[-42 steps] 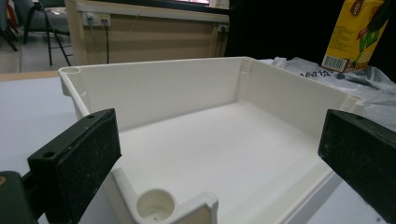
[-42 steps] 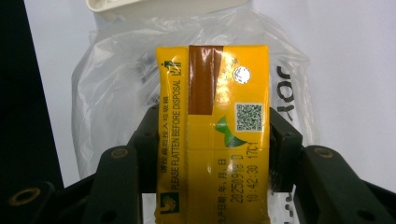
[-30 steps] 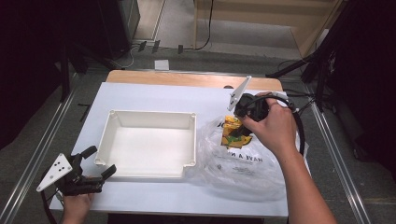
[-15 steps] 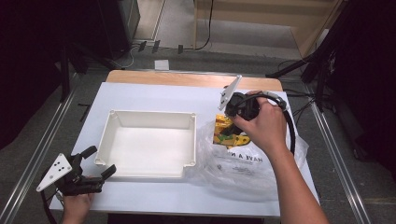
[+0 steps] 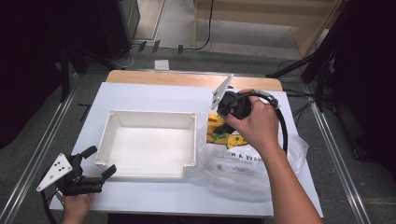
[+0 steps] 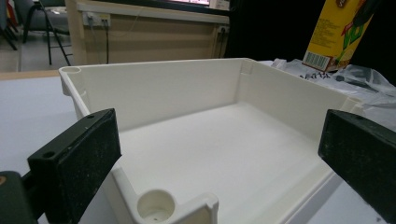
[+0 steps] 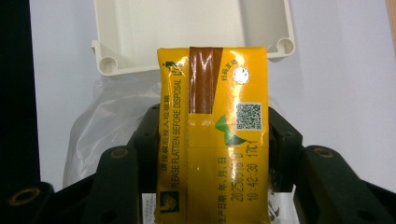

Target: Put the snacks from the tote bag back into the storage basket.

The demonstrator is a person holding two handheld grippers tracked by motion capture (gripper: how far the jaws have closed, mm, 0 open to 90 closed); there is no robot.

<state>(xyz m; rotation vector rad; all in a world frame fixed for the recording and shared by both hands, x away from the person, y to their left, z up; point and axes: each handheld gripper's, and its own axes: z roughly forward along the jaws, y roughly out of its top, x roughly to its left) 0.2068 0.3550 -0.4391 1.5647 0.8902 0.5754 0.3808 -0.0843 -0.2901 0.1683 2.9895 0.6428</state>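
A yellow drink carton (image 7: 215, 130) with a brown strip stands between the jaws of my right gripper (image 7: 214, 154), which is shut on it. In the high view the carton (image 5: 217, 127) hangs under my right gripper (image 5: 231, 109), just above the left end of a clear plastic bag (image 5: 238, 163) and right of the white tray (image 5: 152, 114). The tray's corner (image 7: 187, 28) lies just beyond the carton. My left gripper (image 5: 100, 160) rests open at the table's front left, its jaws spread before the tray's near corner (image 6: 187, 93). From there the carton (image 6: 341, 32) shows at the upper right.
The crumpled bag (image 6: 336, 77) with printed text spreads over the table's right side. A black cable (image 5: 282, 126) loops from the right gripper. The white table top (image 5: 154, 95) ends at a wooden strip (image 5: 187, 78) at the back. Metal rails run along both sides.
My right gripper has moved left toward the tray with the carton, lifting it off the bag. The left gripper has stayed put.
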